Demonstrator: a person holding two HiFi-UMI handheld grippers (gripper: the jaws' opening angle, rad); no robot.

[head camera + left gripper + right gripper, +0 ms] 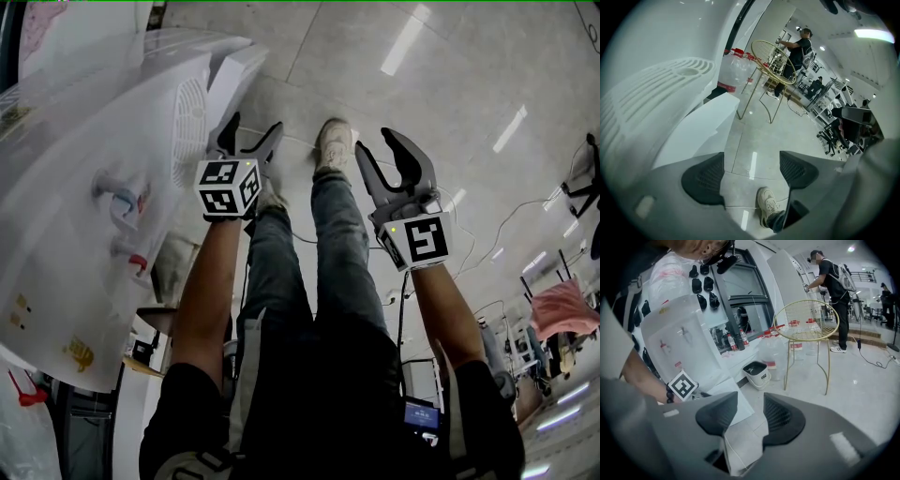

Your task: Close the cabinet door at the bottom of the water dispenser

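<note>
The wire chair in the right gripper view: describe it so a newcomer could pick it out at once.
Start at the tall white water dispenser on the left of the right gripper view. To its right, past a small white bin and clear water jugs, stands the chair. It alone is gold wire, see-through, on thin legs.

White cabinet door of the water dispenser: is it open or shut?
Open: the white door panel stands out from the white dispenser.
</note>
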